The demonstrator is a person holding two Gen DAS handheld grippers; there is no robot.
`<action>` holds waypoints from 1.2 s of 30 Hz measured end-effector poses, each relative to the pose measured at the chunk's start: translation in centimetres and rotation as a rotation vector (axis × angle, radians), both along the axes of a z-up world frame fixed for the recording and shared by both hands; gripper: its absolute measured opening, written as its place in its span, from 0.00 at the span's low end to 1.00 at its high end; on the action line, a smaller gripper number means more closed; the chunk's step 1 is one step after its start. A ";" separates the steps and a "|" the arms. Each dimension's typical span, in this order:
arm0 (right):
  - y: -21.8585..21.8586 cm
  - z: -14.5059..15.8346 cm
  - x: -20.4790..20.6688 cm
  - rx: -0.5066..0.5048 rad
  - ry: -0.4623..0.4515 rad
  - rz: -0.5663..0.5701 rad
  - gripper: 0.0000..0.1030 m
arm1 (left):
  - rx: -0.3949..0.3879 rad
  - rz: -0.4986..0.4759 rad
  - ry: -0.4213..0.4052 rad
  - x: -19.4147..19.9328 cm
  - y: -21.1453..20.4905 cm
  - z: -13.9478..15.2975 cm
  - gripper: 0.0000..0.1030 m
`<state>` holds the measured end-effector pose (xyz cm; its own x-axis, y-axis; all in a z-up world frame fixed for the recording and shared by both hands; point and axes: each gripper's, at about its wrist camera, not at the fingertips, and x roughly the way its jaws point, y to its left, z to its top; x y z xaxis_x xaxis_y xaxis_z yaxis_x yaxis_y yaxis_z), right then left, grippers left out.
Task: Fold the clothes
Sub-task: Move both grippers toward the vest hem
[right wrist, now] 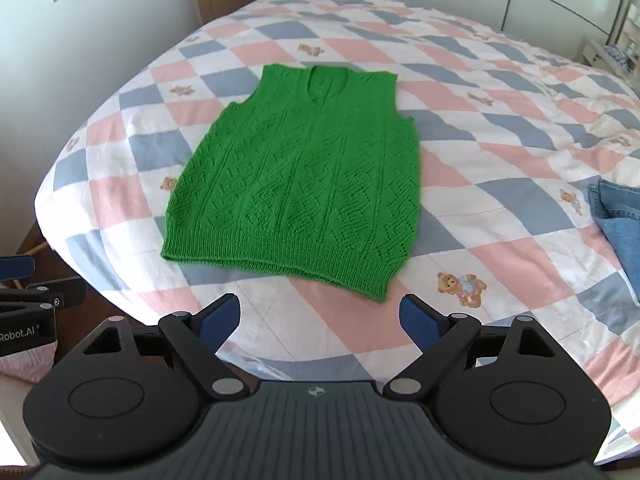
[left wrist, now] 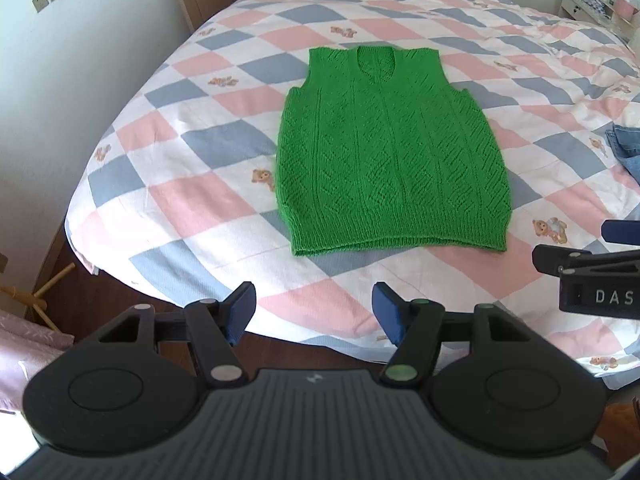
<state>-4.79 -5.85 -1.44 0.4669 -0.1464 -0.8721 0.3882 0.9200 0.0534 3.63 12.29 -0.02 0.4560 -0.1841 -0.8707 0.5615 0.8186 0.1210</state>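
showing more of the denim point(right wrist: 622, 216) than the left view, perhaps jeans.

A green knitted vest point(left wrist: 390, 152) is lying flat on the checked bed point(left wrist: 168, 152); the left tongs point(left wrist: 314, 310) are hovering empty, jaws apart, near its hem.

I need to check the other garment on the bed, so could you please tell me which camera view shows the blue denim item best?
The right wrist view: the denim item shows its folded edge and a broad patch of cloth at the right edge. The left wrist view catches only a small sliver at its right edge.
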 end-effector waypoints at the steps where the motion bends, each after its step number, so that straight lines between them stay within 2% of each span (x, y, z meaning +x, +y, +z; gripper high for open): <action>1: 0.0 -0.1 0.1 0.000 0.004 0.004 0.87 | 0.001 0.002 0.002 0.1 -0.1 0.0 0.59; 12: -2.6 -0.9 2.9 -0.002 0.023 0.056 0.88 | 0.003 0.050 0.005 2.7 -3.7 -0.4 0.61; 25: -10.5 -1.9 8.1 -0.018 0.049 0.146 0.89 | 0.008 0.144 0.033 6.4 -11.7 -2.0 0.63; 36: -14.5 -3.6 10.3 0.001 0.076 0.221 0.89 | 0.030 0.201 0.047 7.2 -15.1 -3.2 0.64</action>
<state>5.48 -20.33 -5.04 0.4203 -0.0475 -0.9062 0.1805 0.9830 0.0322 10.79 -2.85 -3.23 0.4393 -0.0668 -0.8958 0.3928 0.9111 0.1247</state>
